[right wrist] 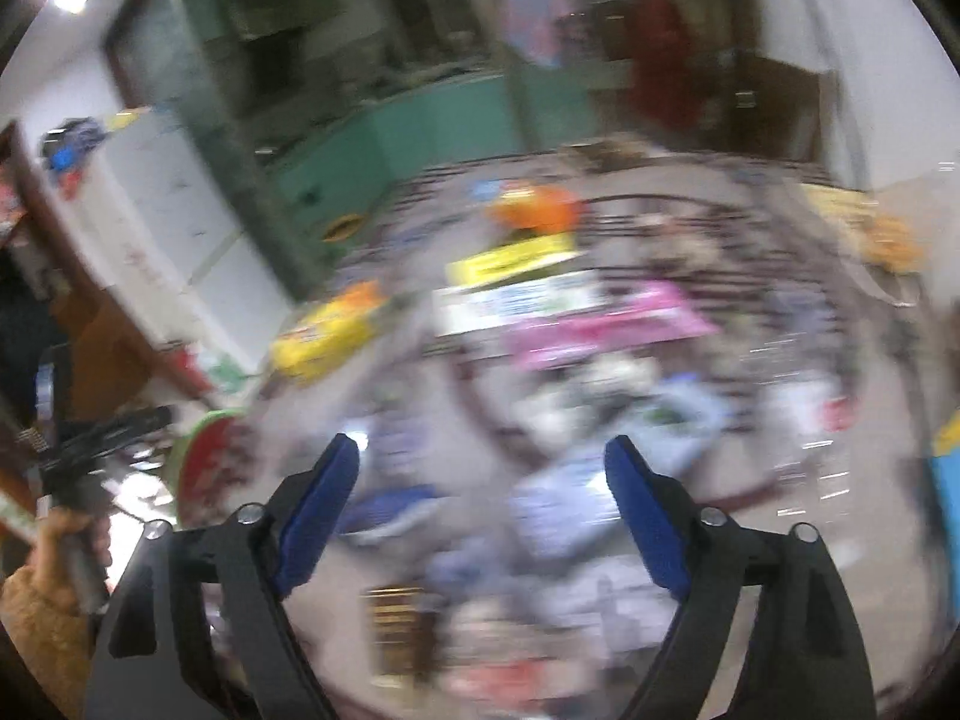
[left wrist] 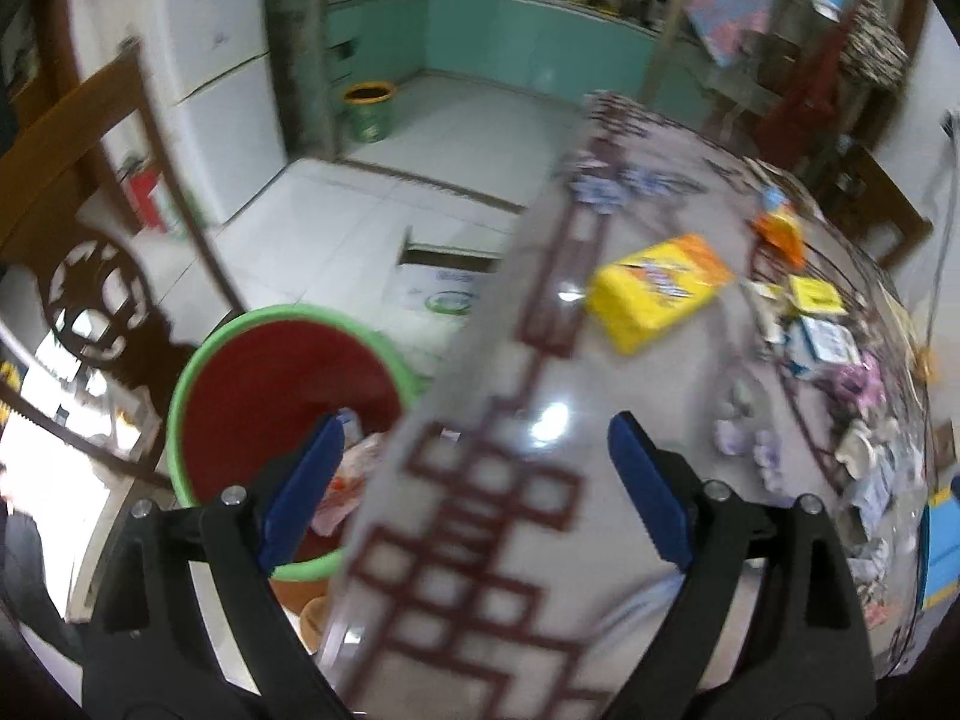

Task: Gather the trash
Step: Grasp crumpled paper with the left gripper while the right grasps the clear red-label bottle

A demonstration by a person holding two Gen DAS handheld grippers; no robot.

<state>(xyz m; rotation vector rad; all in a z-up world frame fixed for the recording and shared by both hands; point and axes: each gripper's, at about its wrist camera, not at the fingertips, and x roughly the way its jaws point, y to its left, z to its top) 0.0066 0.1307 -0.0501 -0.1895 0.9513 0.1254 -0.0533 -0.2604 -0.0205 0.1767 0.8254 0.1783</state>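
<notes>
My left gripper point(left wrist: 474, 429) is open and empty, over the table's left edge. Below its left finger point(left wrist: 300, 492) stands a green-rimmed red bin point(left wrist: 264, 372) on the floor, with crumpled wrappers point(left wrist: 351, 480) inside. A yellow packet point(left wrist: 654, 291) lies on the grey patterned table point(left wrist: 510, 510), with several scraps of trash point(left wrist: 822, 342) to its right. My right gripper point(right wrist: 480, 450) is open and empty above blurred trash point(right wrist: 570, 504) on the table. The yellow packet point(right wrist: 327, 330) and the bin point(right wrist: 207, 462) show at its left.
A carved wooden chair point(left wrist: 90, 252) stands left of the bin. A white fridge point(left wrist: 198, 60) and a green bucket point(left wrist: 367, 111) stand beyond. A cardboard box point(left wrist: 441, 288) lies on the floor by the table. The right wrist view is heavily blurred.
</notes>
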